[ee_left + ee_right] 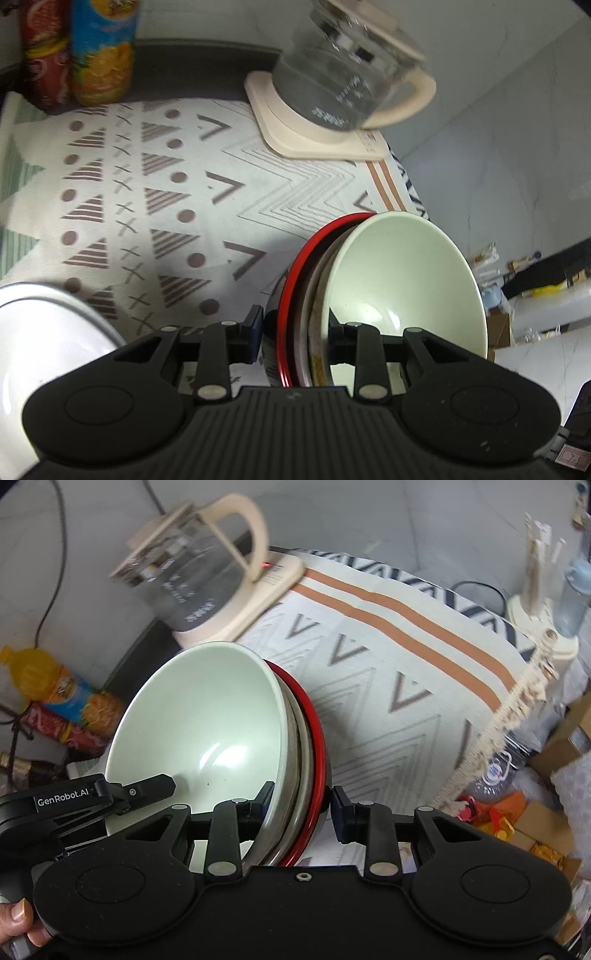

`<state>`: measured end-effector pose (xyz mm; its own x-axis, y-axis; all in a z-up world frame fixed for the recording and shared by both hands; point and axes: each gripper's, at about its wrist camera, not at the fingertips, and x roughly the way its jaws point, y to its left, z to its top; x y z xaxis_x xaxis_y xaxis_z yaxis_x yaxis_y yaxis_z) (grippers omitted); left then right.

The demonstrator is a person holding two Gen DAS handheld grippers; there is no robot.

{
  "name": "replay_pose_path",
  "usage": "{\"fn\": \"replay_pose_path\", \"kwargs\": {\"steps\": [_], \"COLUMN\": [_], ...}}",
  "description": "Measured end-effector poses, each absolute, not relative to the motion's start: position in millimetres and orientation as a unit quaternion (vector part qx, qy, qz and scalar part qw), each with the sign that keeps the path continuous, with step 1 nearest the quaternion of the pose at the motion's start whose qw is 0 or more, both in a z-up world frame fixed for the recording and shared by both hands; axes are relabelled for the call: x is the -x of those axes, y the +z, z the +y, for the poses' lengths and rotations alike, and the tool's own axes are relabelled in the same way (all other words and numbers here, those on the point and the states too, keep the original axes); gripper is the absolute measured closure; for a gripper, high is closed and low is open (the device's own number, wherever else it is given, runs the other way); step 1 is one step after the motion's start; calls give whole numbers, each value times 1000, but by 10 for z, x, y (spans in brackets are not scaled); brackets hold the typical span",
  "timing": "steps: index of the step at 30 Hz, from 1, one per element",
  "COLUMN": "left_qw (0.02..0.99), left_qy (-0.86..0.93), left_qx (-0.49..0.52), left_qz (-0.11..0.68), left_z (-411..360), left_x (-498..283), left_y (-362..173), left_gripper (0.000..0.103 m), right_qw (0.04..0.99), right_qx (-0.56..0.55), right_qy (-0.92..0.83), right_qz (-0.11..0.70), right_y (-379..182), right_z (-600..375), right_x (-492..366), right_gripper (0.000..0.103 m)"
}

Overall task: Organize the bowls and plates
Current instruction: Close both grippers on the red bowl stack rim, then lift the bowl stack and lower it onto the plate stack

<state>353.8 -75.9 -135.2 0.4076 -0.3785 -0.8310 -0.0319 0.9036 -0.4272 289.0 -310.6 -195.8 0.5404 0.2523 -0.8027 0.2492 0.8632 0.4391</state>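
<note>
A stack of nested bowls is held tilted on edge above the patterned tablecloth: a pale green bowl [402, 273] innermost, a beige one between, a red-rimmed dark bowl [295, 288] outermost. My left gripper [295, 332] is shut on the stack's rim, fingers on either side. In the right wrist view the same green bowl [207, 720] and red-rimmed bowl [314, 746] sit between my right gripper's [301, 803] fingers, which clamp the opposite rim. The left gripper's black finger [140, 788] reaches into the green bowl. A white plate [48, 332] lies at the table's left front.
A glass kettle [343, 70] on its cream base [314, 136] stands at the table's far side. A juice bottle [103, 51] and a red can [44, 55] stand at the far left. The table's right edge [517, 701] drops to floor clutter, boxes and bottles.
</note>
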Motion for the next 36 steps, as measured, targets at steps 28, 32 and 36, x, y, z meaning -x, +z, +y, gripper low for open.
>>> {"fn": "replay_pose_path", "kwargs": {"steps": [28,32,36], "left_qw": [841,838,834], "left_qy": [46,68,84], "left_qx": [273,288,300], "left_qz": [465,458,456], "left_z": [312,463,590], "left_x": [-2523,-2363,-2225], "left_y": [-995,-998,-1016], "left_gripper": [73,73,73], "right_qw": [848,842,836], "right_qx": [-156,-146,-131], "right_qy": [180,200,220], "right_qz": [473,480,485], "right_y": [-1577,-1600,-1616], "right_z": [-2155,-2014,-1863], "right_x": [-2794,-2754,-2698], "right_gripper": [72,72,72]}}
